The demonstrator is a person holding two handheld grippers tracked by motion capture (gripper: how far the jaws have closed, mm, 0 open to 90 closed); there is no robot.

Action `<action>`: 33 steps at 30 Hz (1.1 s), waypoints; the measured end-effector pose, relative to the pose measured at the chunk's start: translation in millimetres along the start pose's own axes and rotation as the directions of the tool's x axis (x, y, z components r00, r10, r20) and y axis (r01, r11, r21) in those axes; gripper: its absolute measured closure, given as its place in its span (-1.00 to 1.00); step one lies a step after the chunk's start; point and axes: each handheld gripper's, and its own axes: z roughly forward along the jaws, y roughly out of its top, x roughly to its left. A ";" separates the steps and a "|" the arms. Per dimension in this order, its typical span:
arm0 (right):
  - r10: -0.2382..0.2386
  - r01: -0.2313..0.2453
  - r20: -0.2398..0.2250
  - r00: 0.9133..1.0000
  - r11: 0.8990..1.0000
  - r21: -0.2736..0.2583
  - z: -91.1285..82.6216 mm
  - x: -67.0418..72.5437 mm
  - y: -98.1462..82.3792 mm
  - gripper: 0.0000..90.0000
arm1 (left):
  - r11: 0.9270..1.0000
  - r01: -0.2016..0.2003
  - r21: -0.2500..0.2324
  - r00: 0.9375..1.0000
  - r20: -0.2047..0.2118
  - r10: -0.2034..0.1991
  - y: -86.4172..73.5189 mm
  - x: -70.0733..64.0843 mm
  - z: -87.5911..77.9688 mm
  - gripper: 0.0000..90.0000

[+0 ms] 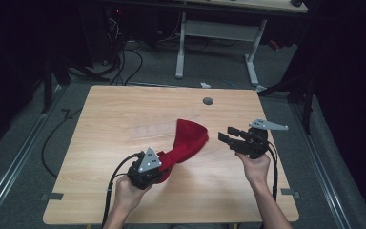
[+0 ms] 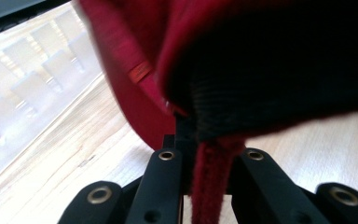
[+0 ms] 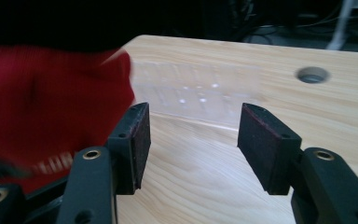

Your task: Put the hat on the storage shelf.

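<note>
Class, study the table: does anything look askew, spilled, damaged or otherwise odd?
Nothing is spilled or visibly damaged. The red knit cloth is bunched and lifted off the table, pinched at one end by the left hand-held gripper; the right hand-held gripper is open beside it.

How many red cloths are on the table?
1. The red cloth lies near the table's middle, one end clamped in the left gripper; nothing seems hidden.

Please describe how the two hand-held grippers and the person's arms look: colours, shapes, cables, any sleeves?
Both the left gripper and the right gripper have black bodies, each topped by a grey three-cornered plate with small holes. A black cable trails from each toward the person. The fingers are black, flat and blocky, with brass-coloured rivets at the joints. The forearms are bare; no sleeves show.
</note>
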 end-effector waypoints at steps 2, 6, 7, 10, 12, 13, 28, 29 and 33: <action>0.035 -0.034 0.012 0.999 0.999 -0.014 -5.3 -7.8 -11.6 -0.05 | 1.000 0.019 -0.023 1.000 -0.001 -0.019 5.1 4.4 -2.0 0.87; -0.013 0.003 0.115 0.993 0.997 0.083 6.4 -13.4 -46.6 -0.08 | 0.995 0.056 -0.077 0.998 0.004 -0.055 22.9 8.6 -7.6 0.87; -0.013 0.003 0.115 0.993 0.997 0.083 6.4 -13.4 -46.6 -0.08 | 0.993 0.067 -0.093 0.998 0.005 -0.067 27.6 9.0 -8.2 0.87; -0.048 0.024 0.171 0.984 0.990 0.141 23.9 -14.2 -62.7 -0.09 | 0.989 0.069 -0.129 0.998 -0.001 -0.069 43.5 10.2 -11.3 0.87; -0.068 0.037 0.193 0.979 0.987 0.159 31.5 -12.4 -68.9 -0.09 | 0.987 0.082 -0.140 0.997 -0.004 -0.083 49.6 11.4 -13.1 0.87; -0.084 0.049 0.200 0.976 0.984 0.173 35.2 -11.6 -71.5 -0.09 | 0.983 0.099 -0.151 0.995 -0.001 -0.101 53.7 12.1 -14.5 0.87; -0.165 0.088 0.259 0.952 0.954 0.286 56.6 -12.3 -113.2 -0.17 | 0.959 0.197 -0.205 0.979 -0.019 -0.205 62.0 43.2 -23.0 0.87; -0.165 0.087 0.259 0.952 0.954 0.286 56.8 -12.5 -113.1 -0.17 | 0.954 0.211 -0.215 0.976 -0.014 -0.219 63.6 44.5 -23.0 0.87; -0.167 0.089 0.261 0.951 0.954 0.285 57.6 -12.9 -112.8 -0.17 | 0.946 0.227 -0.233 0.971 -0.017 -0.237 69.5 51.8 -19.7 0.87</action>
